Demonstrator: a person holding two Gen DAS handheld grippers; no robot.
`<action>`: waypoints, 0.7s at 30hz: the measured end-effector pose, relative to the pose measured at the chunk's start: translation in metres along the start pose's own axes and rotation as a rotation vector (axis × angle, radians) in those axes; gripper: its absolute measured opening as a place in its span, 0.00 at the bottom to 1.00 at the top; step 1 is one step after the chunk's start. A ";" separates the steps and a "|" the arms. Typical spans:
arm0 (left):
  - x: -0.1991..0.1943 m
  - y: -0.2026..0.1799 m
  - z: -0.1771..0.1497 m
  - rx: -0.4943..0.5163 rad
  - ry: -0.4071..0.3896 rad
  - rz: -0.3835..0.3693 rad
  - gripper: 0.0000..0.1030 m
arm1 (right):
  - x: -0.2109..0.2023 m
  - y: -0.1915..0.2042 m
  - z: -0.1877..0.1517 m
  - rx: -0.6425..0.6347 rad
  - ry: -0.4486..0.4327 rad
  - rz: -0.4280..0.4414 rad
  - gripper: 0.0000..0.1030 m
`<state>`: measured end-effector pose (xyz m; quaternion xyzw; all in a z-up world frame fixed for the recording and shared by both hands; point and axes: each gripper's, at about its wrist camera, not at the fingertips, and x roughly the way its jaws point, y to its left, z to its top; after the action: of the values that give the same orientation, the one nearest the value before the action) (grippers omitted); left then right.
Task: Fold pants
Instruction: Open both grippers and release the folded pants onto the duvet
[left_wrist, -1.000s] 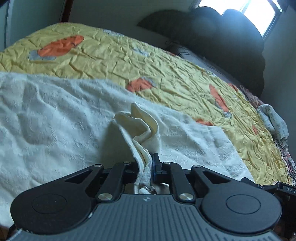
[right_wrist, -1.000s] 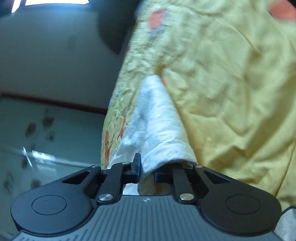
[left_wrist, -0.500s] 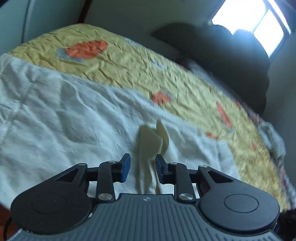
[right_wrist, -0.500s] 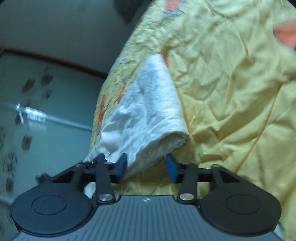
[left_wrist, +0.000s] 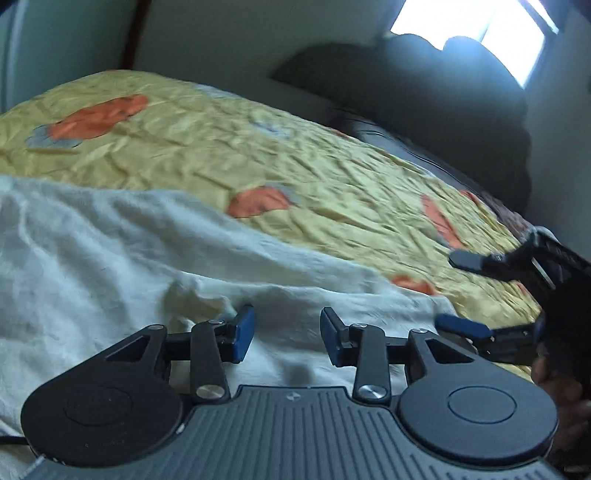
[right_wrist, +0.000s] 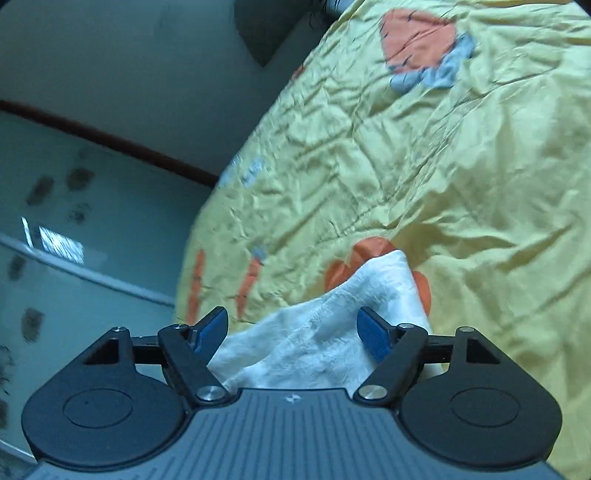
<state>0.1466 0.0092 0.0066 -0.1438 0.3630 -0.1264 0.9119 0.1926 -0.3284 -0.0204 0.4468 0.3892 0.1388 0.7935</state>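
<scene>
White pants (left_wrist: 122, 258) lie flat on the yellow bedspread (left_wrist: 303, 166), long axis running L–R across the left wrist view, w/ one end poking up just ahead of the right gripper (right_wrist: 293, 332). Both grippers have just been opening: left gripper (left_wrist: 287, 334) is part open, fabric lying below & ahead of its blue pads, not pinched; right one's spread wide w/ the cloth end seen between its fingers but not squeezed, so neither holds anything. Right gripper sits just beside the left, both at the pants' near edge; dark pillows (left_wrist: 424, 96) well beyond, nothing blocking a re-grab

Black tongs (left_wrist: 287, 339), blue pads (left_wrist: 244, 332), silver screws.
</scene>
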 end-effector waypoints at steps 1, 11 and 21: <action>0.002 0.010 -0.001 -0.019 -0.005 -0.026 0.43 | 0.004 -0.002 0.000 -0.013 0.003 -0.006 0.74; -0.007 0.048 0.003 -0.176 0.039 -0.045 0.12 | -0.016 -0.037 -0.004 0.135 0.009 0.063 0.55; -0.044 -0.006 -0.041 0.140 0.025 0.026 0.82 | -0.072 0.004 -0.112 -0.333 0.092 -0.089 0.65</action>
<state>0.0864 0.0109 0.0077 -0.0735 0.3667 -0.1416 0.9166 0.0626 -0.2998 -0.0144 0.2850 0.4162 0.1864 0.8431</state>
